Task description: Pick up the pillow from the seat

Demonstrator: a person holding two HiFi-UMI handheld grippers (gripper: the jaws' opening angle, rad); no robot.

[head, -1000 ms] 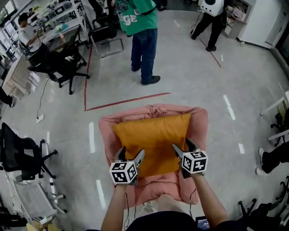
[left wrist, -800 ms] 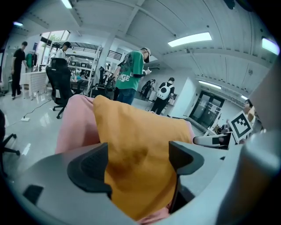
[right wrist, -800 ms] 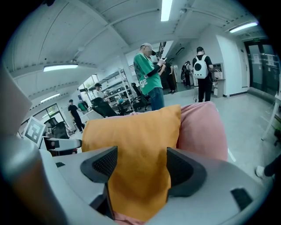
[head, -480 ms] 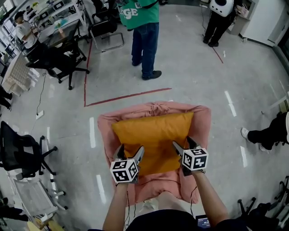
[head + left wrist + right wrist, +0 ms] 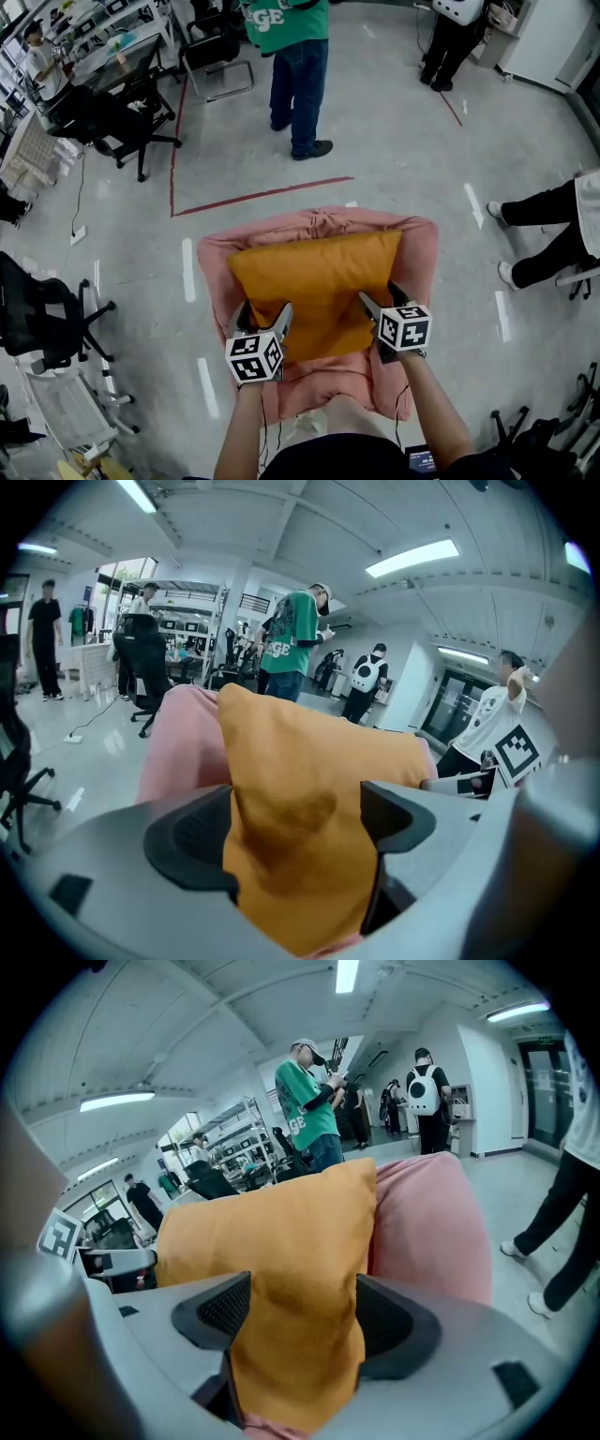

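Right gripper (image 5: 379, 293) jaws just opening, pillow (image 5: 314, 281) corner between

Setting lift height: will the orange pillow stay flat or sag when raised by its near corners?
Probably sags: the pillow looks soft, and its corner creases between the jaws of the left gripper. Likely light for its size, since it looks plump and stuffed. The matte fabric shouldn't slip much.

White capitals "GE" on the green shirt (image 5: 298, 26) of the person standing at the far side, and whatever letters come before them can't be made out. The same white print shows from seat level too, no clearer.
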